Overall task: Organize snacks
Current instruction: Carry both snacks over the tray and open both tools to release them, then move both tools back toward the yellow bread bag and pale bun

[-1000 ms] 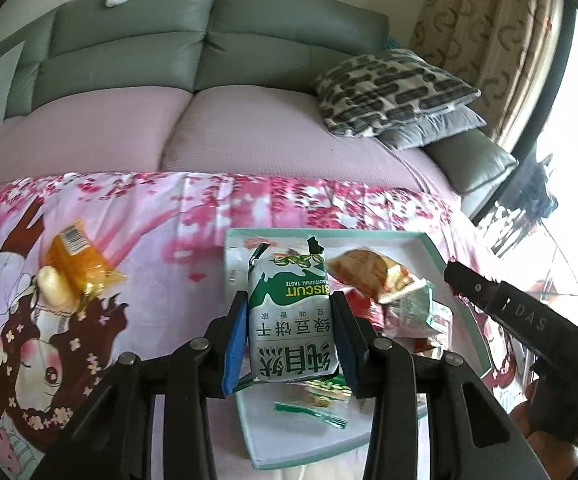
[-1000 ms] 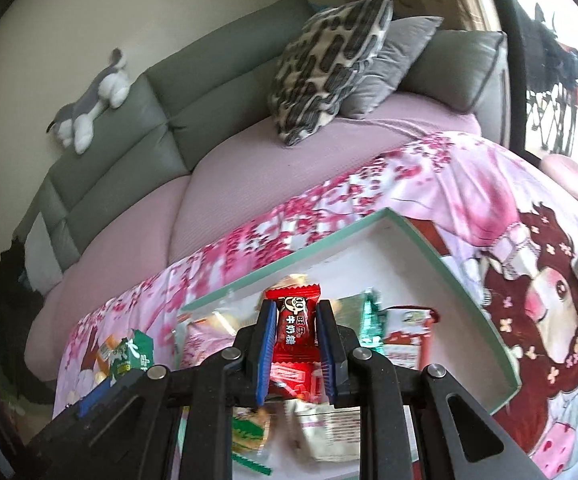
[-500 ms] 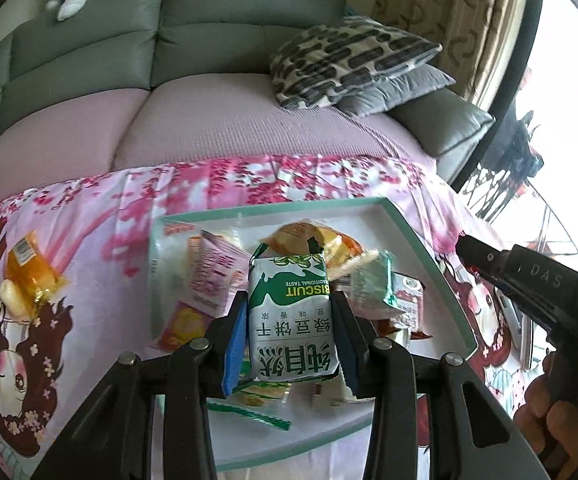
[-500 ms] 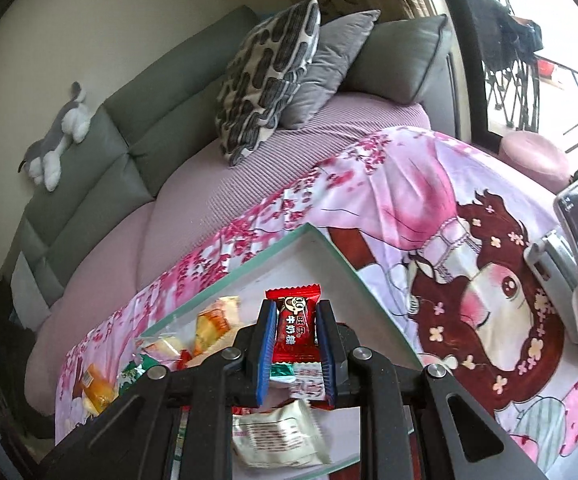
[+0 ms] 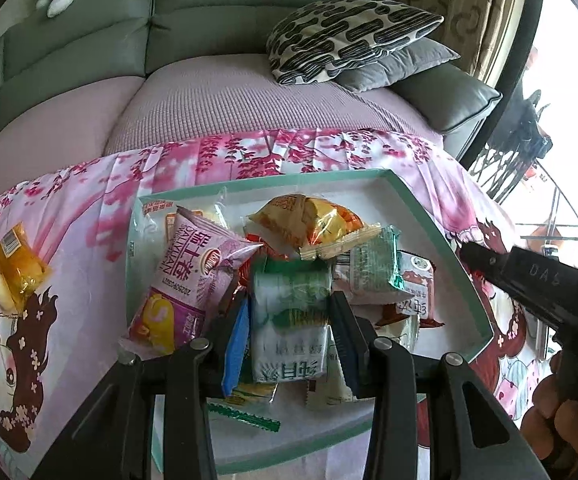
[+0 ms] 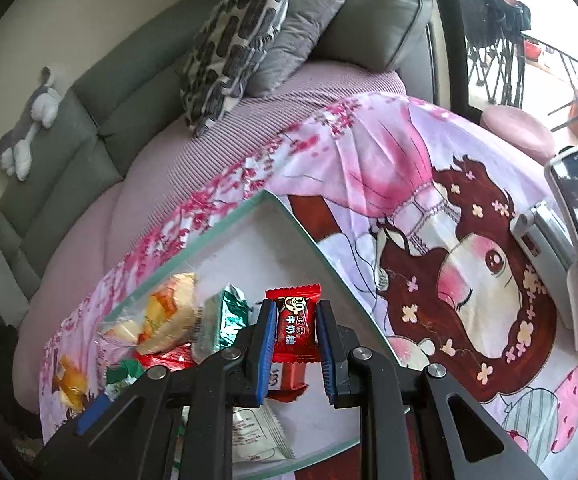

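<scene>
**Both packets over the tray, about to drop**

Nearest, bottom centre of the left wrist view: the left gripper [image 5: 289, 320] has its fingers spread a bit, with the green-and-white biscuit packet [image 5: 289, 328] loose between them and blurred, so I reckon it's mid-release onto the pile. In the right wrist view, the right gripper [image 6: 296, 330] looks closed on a red milk candy [image 6: 295, 330], low centre. Behind both sits the teal-rimmed tray [image 5: 429, 216], mid-frame, heaped with snacks. Next move, I'd guess: lower the candy into the bare corner. Far left, an orange snack [image 5: 19, 264] lies out on the pink cloth [image 5: 289, 152]. The tray's near edge is hidden behind the fingers.
</scene>
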`<state>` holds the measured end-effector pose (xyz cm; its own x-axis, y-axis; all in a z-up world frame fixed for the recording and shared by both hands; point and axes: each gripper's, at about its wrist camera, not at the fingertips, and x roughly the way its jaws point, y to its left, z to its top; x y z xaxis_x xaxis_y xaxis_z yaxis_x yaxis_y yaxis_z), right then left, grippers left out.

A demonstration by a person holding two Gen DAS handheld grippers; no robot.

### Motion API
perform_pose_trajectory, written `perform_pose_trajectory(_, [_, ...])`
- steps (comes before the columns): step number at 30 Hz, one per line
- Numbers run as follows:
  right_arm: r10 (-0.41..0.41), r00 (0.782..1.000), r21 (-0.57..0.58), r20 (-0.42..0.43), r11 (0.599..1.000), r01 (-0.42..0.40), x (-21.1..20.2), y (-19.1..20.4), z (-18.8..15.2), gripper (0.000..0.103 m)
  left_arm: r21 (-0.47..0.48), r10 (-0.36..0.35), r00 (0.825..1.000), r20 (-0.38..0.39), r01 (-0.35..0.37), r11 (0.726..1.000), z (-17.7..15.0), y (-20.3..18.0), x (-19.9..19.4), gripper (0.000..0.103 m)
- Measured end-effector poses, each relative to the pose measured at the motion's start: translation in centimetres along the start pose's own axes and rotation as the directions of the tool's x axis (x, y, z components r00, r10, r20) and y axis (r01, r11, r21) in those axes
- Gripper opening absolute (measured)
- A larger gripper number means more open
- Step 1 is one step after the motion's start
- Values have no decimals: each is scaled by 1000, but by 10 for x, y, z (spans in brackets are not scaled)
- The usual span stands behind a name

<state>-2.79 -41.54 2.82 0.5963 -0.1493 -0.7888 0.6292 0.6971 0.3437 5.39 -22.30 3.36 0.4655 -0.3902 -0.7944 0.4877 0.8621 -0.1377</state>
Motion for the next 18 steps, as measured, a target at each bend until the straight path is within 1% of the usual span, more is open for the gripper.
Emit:
perform_pose_trajectory(5, [-17, 1000, -3, -22, 1000, 17, 6, 0, -1, 22, -3, 2, 1000, 2, -2, 1000, -1, 0, 1, 42])
perform_pose_trajectory(9, [-45, 998, -6, -42, 999, 45, 9, 0, -2, 23, -7, -2, 1000, 0, 2, 1000, -1, 1, 2, 42])
perform_pose_trajectory(14, [-53, 997, 3, -56, 999, 53, 11, -1, -3, 23, -27, -4, 1000, -8, 3, 1000, 0, 6, 3, 46])
perform_pose_trajectory(15, [-54, 997, 2, -58, 999, 54, 11, -1, -3, 23, -32, -1, 1000, -9, 1, 999, 0, 7, 3, 49])
perform_pose_trajectory(16, [-55, 997, 1, -59, 998, 56, 11, -1, -3, 23, -36, 1, 1000, -9, -1, 999, 0, 8, 3, 51])
perform_pose_trajectory(18, [-60, 996, -3, -63, 998, 60, 11, 0, -3, 28, -44, -1, 1000, -10, 1, 999, 0, 10, 4, 52])
